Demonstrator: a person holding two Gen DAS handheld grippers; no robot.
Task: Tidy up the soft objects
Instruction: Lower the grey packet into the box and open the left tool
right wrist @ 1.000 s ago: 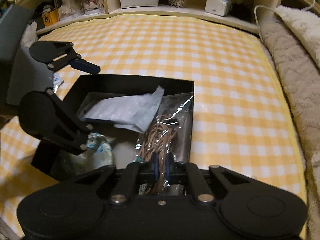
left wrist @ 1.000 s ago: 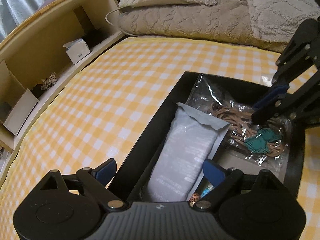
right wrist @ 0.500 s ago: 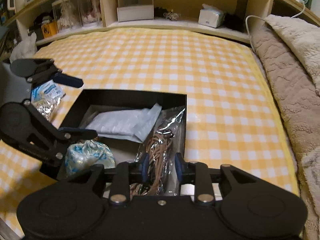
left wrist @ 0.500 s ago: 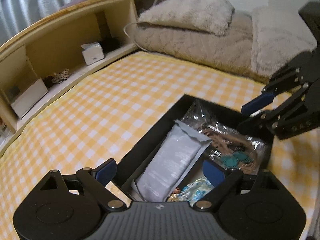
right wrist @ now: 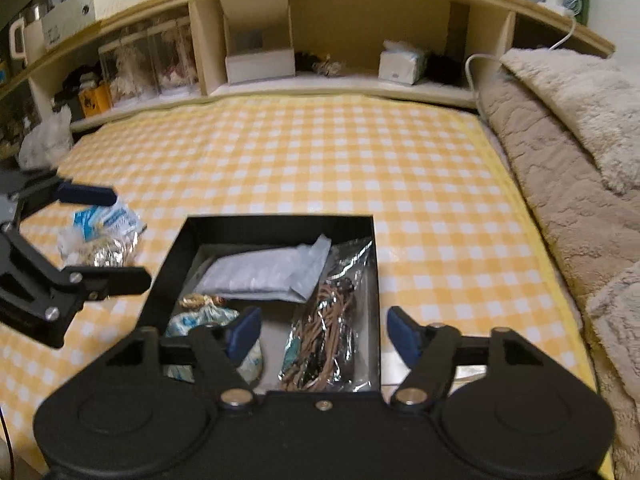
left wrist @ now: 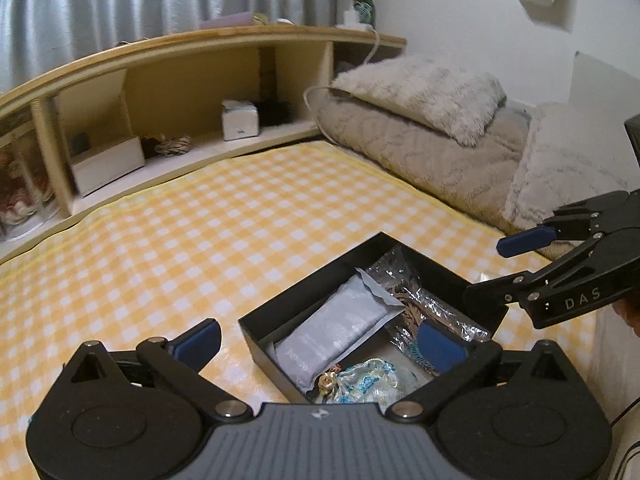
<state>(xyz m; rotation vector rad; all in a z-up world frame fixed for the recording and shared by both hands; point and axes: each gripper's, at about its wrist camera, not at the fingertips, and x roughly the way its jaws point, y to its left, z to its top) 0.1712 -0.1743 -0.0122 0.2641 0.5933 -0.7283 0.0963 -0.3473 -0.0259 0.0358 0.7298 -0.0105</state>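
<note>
Sorting soft packets into the black box (right wrist: pixel 362 222) is the step in hand, and it looks mostly done: the grey pouch (right wrist: pixel 264 276), the clear bag of brown cord (right wrist: pixel 326 328) and the blue-printed wrapped bundle (right wrist: pixel 208 320) all lie inside it, on the yellow checked bed cover (right wrist: pixel 320 160). One more blue-and-white packet pile (right wrist: pixel 100 236) sits outside, on the cover just left of the box in the right wrist view, so that is probably your next pick.

Your right tongs (right wrist: pixel 320 330) are opening, blue pads spread either side of the cord bag with nothing pinched; the bag lies loose in the box under them. Your left tongs (left wrist: pixel 320 338) are opening too, spread wide, empty, above the near corner of the box.

Both point down at a slant over the box. For the next move you need the left tongs over the loose pile, which lies near them in the right wrist view, then a soft squeeze; crinkly wrap may slip.

Beyond: wooden shelf (right wrist: pixel 320 80) and beige blankets (right wrist: pixel 560 140).
</note>
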